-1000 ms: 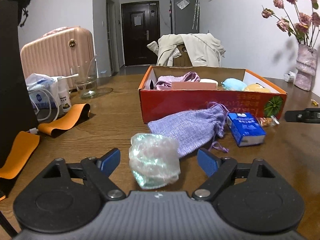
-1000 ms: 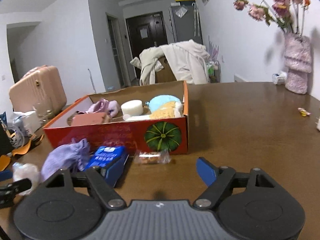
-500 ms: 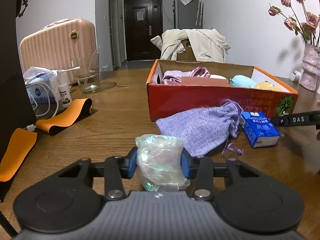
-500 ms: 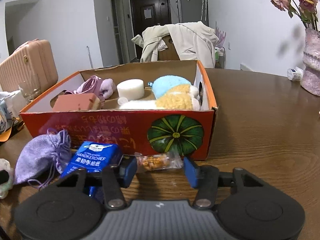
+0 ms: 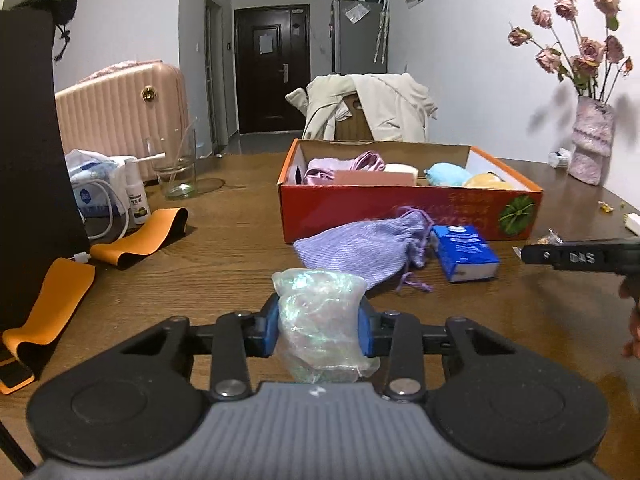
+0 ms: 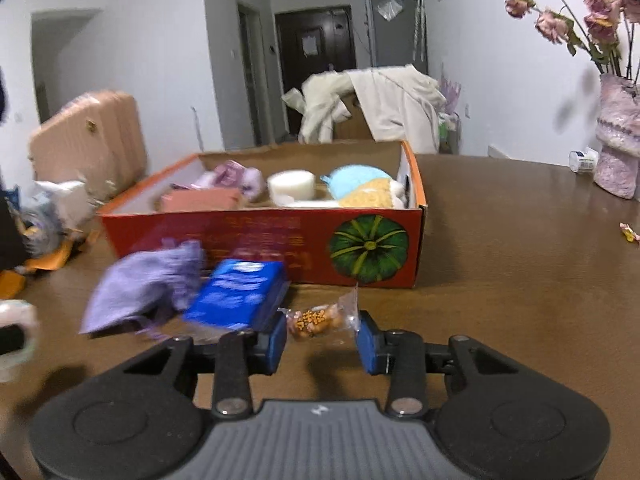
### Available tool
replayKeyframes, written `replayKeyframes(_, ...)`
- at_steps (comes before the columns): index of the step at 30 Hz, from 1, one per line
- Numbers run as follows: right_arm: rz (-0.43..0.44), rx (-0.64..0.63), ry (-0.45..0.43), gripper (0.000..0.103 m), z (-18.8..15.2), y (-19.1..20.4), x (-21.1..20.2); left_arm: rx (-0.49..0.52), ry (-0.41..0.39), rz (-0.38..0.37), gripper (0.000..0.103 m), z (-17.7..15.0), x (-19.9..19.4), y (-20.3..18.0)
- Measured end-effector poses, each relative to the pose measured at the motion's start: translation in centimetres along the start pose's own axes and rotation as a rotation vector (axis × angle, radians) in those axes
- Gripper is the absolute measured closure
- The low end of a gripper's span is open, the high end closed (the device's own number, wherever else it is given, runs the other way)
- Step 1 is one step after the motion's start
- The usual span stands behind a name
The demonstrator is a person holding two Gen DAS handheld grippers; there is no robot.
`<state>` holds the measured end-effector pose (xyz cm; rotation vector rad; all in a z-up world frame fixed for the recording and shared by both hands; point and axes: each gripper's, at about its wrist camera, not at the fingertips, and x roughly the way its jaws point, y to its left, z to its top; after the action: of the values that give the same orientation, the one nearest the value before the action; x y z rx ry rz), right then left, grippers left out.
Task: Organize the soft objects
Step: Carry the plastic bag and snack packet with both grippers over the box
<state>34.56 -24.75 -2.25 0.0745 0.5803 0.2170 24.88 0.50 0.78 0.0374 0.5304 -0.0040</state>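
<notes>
My left gripper (image 5: 318,330) is shut on a crumpled iridescent plastic bag (image 5: 320,320), held just above the wooden table. My right gripper (image 6: 322,338) is shut on a small clear snack packet (image 6: 320,318) of orange pieces, lifted in front of the red cardboard box (image 6: 280,240). The box (image 5: 400,208) holds a pink cloth, a white sponge, and blue and yellow soft items. A purple drawstring pouch (image 5: 368,246) and a blue tissue pack (image 5: 464,252) lie on the table in front of the box. The right gripper's tip (image 5: 580,258) also shows at the right in the left wrist view.
An orange band (image 5: 136,242), a spray bottle (image 5: 136,196), a glass (image 5: 176,168) and a plastic bag (image 5: 96,184) lie at the left. A black upright object (image 5: 28,160) stands at far left. A pink vase (image 6: 618,140) of flowers stands at far right.
Both grippers went from open to shut: the left closed on the iridescent bag, the right on the snack packet. Both have since lifted slightly.
</notes>
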Motion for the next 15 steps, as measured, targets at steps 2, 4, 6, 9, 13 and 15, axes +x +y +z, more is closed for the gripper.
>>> replayKeyframes(2, 0.035, -0.002, -0.026, 0.066, -0.8, 0.6, -2.4, 0.007, -0.005, 0.000, 0.065, 0.1, -0.7, -0.5)
replayKeyframes(4, 0.063, 0.004, -0.045, 0.066, -1.7, 1.2, -4.7, 0.013, -0.017, -0.005, 0.065, 0.2, -1.4, -1.1)
replayKeyframes(6, 0.087, 0.005, -0.061, 0.066, -2.6, 1.6, -6.9, 0.017, -0.028, -0.018, 0.065, 0.4, -2.2, -1.8)
replayKeyframes(9, 0.093, 0.012, -0.070, 0.066, -3.3, 2.1, -9.1, 0.022, -0.051, -0.048, 0.065, 0.4, -3.5, -2.7)
replayKeyframes(13, 0.096, 0.006, -0.092, 0.066, -4.0, 2.3, -11.6, 0.034, -0.058, -0.063, 0.065, 0.6, -4.2, -3.2)
replayKeyframes(15, 0.107, 0.011, -0.108, 0.066, -4.0, 2.2, -12.3, 0.042, -0.062, -0.049, 0.065, 0.9, -4.2, -3.5)
